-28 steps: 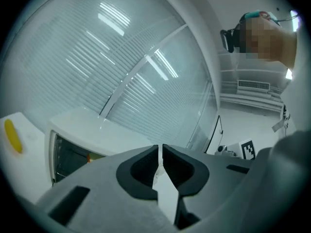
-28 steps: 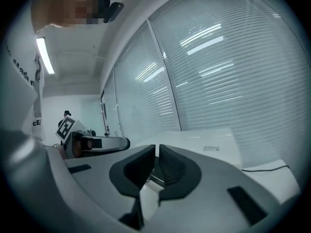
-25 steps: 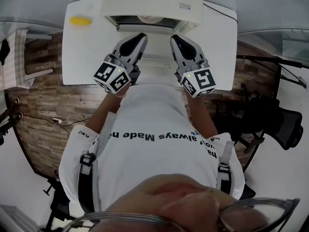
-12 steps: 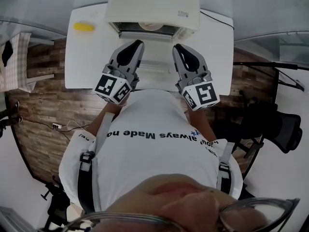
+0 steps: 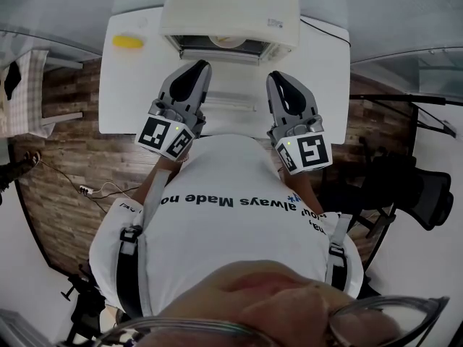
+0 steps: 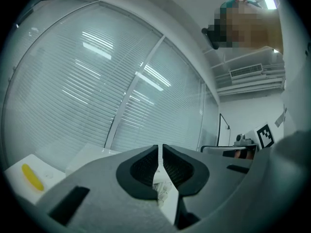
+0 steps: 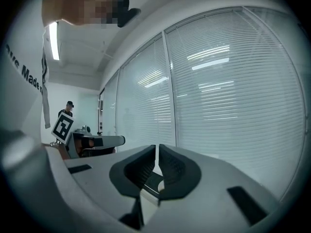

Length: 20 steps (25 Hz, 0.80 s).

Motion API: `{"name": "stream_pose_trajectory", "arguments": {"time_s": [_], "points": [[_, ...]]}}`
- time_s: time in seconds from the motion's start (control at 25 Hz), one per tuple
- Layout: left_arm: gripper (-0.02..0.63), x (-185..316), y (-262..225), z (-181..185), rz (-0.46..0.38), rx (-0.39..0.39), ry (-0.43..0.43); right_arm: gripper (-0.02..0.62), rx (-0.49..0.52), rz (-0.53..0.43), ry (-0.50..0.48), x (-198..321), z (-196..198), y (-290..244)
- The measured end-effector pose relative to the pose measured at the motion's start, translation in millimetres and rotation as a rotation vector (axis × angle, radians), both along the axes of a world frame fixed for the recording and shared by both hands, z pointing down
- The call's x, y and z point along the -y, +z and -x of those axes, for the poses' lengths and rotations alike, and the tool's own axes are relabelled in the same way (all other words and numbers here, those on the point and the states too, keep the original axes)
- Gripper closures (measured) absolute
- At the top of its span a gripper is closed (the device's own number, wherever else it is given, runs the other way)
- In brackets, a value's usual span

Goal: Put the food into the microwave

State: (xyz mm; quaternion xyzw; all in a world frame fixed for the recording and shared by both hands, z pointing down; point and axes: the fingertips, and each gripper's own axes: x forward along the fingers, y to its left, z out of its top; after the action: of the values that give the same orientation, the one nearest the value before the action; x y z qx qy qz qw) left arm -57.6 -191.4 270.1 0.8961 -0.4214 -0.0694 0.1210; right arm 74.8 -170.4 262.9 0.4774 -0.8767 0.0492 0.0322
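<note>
A white microwave (image 5: 230, 9) stands at the far edge of the white table (image 5: 322, 78). Its front is open, and a pale round dish of food (image 5: 228, 40) shows inside the dark cavity. What looks like its door (image 5: 233, 85) lies folded down in front. My left gripper (image 5: 195, 69) is held over the table short of the opening, jaws shut with nothing between them. My right gripper (image 5: 278, 79) sits level with it on the right, also shut and empty. Both point up at the window blinds in the left gripper (image 6: 161, 149) and right gripper (image 7: 157, 149) views.
A yellow object (image 5: 128, 42) lies on the table's far left corner, also visible as the yellow object (image 6: 32, 177) low left in the left gripper view. Wood floor surrounds the table. A dark office chair (image 5: 419, 186) stands to the right.
Both grippers have drawn back from the microwave opening toward my body and moved slightly apart. Both stay shut.
</note>
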Motion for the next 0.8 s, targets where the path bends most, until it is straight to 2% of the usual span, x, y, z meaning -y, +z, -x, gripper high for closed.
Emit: {"name": "stream_pose_trajectory", "arguments": {"time_s": [0.8], "points": [[0.574,1.1,0.8,-6.9,0.005,-0.009,0.024,0.572,-0.004,-0.011,0.007,3.7,0.7,-1.9]]}}
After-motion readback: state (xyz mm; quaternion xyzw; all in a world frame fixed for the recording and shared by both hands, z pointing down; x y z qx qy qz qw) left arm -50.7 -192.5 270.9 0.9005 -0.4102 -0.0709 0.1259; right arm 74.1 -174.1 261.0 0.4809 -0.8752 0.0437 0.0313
